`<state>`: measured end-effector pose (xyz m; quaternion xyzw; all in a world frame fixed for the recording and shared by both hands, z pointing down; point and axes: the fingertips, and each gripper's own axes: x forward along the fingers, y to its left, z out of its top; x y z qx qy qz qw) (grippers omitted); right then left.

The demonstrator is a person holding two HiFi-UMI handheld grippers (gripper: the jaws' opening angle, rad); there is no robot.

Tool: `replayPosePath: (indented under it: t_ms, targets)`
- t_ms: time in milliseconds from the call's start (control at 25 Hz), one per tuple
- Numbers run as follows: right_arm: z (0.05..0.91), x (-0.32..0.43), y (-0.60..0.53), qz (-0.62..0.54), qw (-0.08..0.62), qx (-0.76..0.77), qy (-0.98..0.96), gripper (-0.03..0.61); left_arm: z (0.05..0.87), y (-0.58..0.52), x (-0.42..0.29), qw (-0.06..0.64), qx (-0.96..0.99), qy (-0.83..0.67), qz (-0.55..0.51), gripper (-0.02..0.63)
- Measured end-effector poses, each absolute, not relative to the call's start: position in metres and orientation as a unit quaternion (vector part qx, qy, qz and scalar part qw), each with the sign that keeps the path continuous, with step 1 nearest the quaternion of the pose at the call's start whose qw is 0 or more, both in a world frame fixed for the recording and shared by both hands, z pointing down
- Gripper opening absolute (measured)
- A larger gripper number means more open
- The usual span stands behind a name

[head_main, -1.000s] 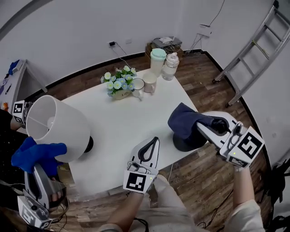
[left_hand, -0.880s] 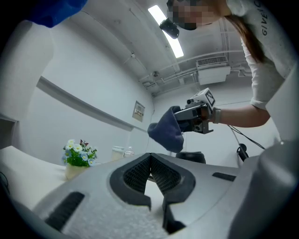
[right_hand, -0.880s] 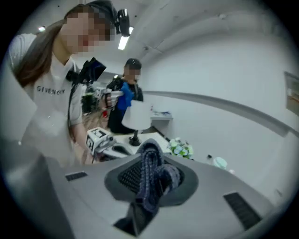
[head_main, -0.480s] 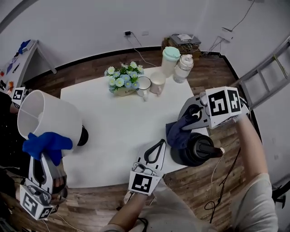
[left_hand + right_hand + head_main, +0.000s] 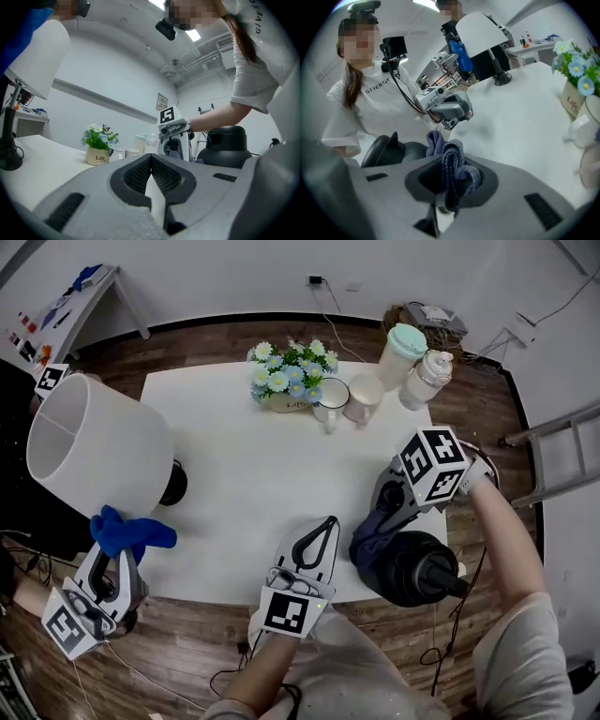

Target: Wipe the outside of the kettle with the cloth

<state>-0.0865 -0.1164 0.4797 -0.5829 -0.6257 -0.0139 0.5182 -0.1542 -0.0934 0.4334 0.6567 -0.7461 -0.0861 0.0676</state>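
Note:
The black kettle (image 5: 412, 568) stands at the table's front right corner. My right gripper (image 5: 382, 517) is shut on a dark blue cloth (image 5: 367, 538), which is pressed against the kettle's left side. In the right gripper view the bunched cloth (image 5: 452, 171) fills the jaws, with the kettle (image 5: 389, 147) just beyond on the left. My left gripper (image 5: 328, 523) rests shut at the table's front edge, left of the kettle, with nothing in it. In the left gripper view its jaws (image 5: 151, 158) meet, and the kettle (image 5: 228, 145) and right gripper (image 5: 176, 133) stand ahead.
A white lamp (image 5: 94, 451) stands on the table's left side. At the back are a flower pot (image 5: 286, 385), two cups (image 5: 347, 397) and two jars (image 5: 412, 362). Another person's gripper (image 5: 98, 582) holds a bright blue cloth (image 5: 131, 532) below the lamp shade.
My right gripper has carried the cloth from over the kettle's top down to its left side. The left gripper has stayed put. The head camera's aim has shifted.

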Motion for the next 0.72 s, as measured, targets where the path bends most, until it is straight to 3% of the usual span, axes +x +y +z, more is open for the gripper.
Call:
replayPosePath:
  t_ms: [280,720]
  targets:
    - [0.531,-0.080,-0.147,-0.028,0.557,-0.531,-0.638,0.051,0.430,-0.104,-0.145,0.068,0.660,-0.744,-0.075,0.006]
    - [0.394,-0.049,-0.183,-0.071,0.358,-0.419,-0.831,0.052,0.435,-0.163,-0.111,0.036,0.742,-0.666,-0.058,0.006]
